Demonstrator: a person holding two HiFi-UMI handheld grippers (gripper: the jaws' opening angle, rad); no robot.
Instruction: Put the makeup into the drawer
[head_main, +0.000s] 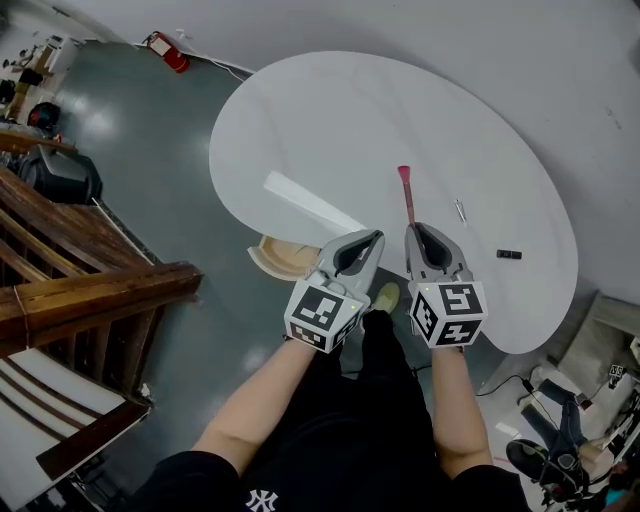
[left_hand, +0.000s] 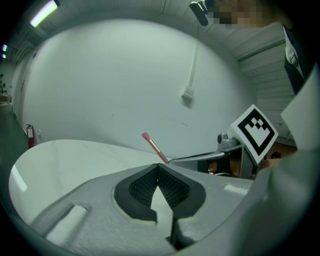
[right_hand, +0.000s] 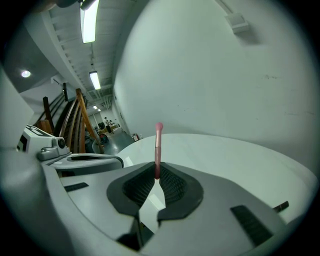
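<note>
A pink makeup brush (head_main: 405, 193) sticks forward over the white table (head_main: 330, 130), its handle end pinched between the jaws of my right gripper (head_main: 413, 230). In the right gripper view the brush (right_hand: 158, 147) rises straight out of the shut right gripper (right_hand: 157, 174), bristle tip far from the jaws. My left gripper (head_main: 374, 238) hovers just left of it at the table's front edge. Its jaws (left_hand: 158, 168) meet at the tip with nothing between them. The brush (left_hand: 154, 145) shows beyond them. A small silver item (head_main: 460, 210) and a small black item (head_main: 508, 254) lie on the table to the right.
A light wooden piece (head_main: 283, 256) shows under the table's front edge, left of my left gripper. A long white strip (head_main: 310, 201) lies on the tabletop above it. Dark wooden railings (head_main: 80, 270) stand at the left. A wall (head_main: 480, 50) runs behind the table.
</note>
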